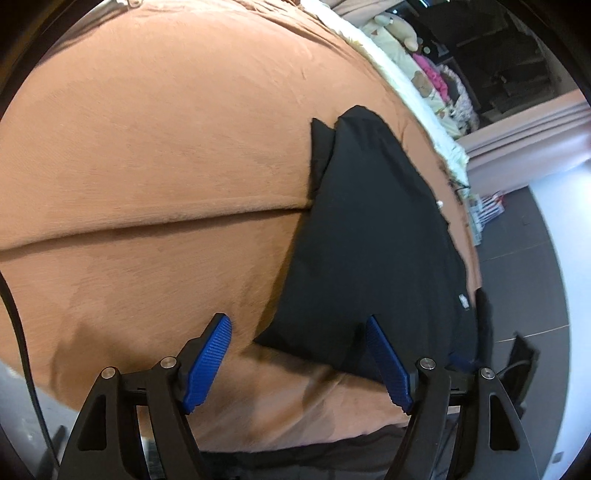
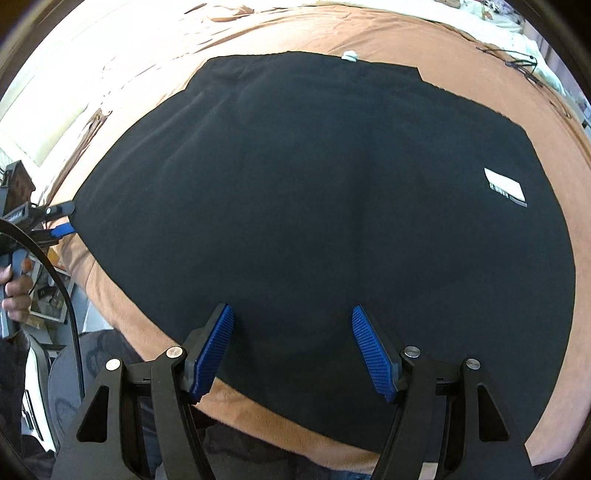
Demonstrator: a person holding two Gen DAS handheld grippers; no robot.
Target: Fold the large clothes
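As laid out at this moment, listed by item:

Black garment: lies spread nearly flat on the bed, filling most of the right wrist view; runs from 12 o'clock down to 5 o'clock in that view. In the left wrist view shows as a dark wedge from 1 o'clock to 5 o'clock, with one pointed corner low at 6 o'clock.

White label: sits on the garment at 3 o'clock, print too small to read.

Brown bedcover: lies under the garment, plush, with one long crease from 9 o'clock towards centre.

Left gripper: stands wide, blue ribbed pads apart; frames the garment's pointed corner without pressing on it, right-hand pad over the black cloth, left-hand pad over bare bedcover. Seen also from the right wrist at 9 o'clock, tips just at the garment's side corner.

Right gripper: stands wide at 6 o'clock above the garment's near edge; holds nothing, black cloth showing in the gap between the pads.

Hand: grips the left gripper's handle at 8 o'clock.

Small white object: rests at the garment's far edge, 12 o'clock; kind cannot be told.

Soft toys: piled beyond the bed at 1 o'clock.

Grey floor: shows at 3 o'clock
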